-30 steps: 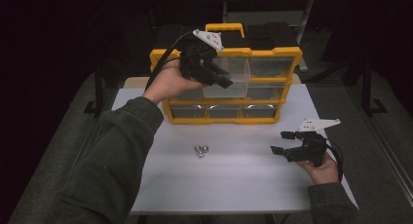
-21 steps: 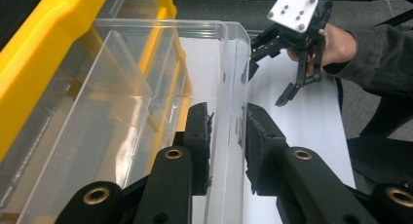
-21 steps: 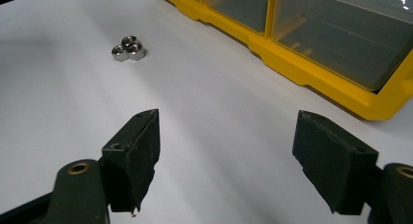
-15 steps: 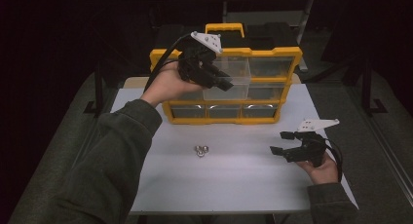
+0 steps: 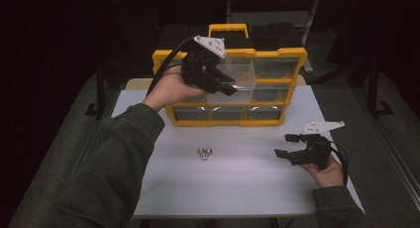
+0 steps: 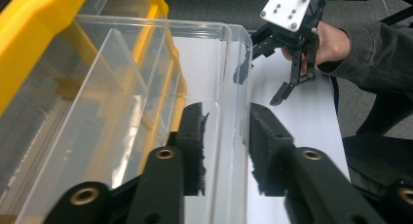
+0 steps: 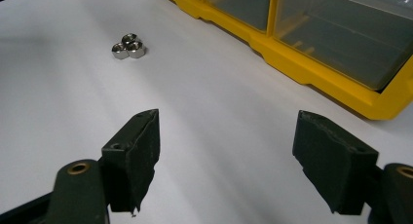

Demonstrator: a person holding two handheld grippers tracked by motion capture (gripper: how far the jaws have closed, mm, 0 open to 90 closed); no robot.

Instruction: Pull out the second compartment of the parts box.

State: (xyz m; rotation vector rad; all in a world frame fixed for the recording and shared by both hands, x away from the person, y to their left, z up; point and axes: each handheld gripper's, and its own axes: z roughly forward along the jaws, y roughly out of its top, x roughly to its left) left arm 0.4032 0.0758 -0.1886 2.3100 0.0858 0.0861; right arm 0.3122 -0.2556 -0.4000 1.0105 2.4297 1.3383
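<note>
**benchrat:** Dark room all round, just a white tabletop [image 5: 237, 188] lit up with a yellow organizer [image 5: 277, 52] standing at its far edge. Why's the left gripper [image 5: 225, 86] parked up at the front of the organizer like that?

**nutsnbolts:** It's working a clear drawer [image 5: 237, 72] in the top row. In the left gripper view the drawer's front wall [image 6: 229, 112] runs right between the 2 fingers [image 6: 195, 136], and they've just been easing apart. Looks like a gap on both sides now, so I'd call that grip let go, not clamped. The drawer sits pulled out a bit from the organizer's face, my guess is to leave it open for filling.

**benchrat:** And the other hand?

**nutsnbolts:** The right gripper [image 5: 286, 144] hovers low over the tabletop, in front of the organizer's right end, fingers [image 7: 134, 156] spread wide with nothing between them. It's aimed toward the 3 nuts [image 5: 204, 152] huddled together in front of the organizer's left half, well apart from the gripper. Probably waiting to grab one for the drawer.

**benchrat:** So nuts are untouched?

**nutsnbolts:** Yep, all 3 lying on the tabletop, touching each other.
</note>
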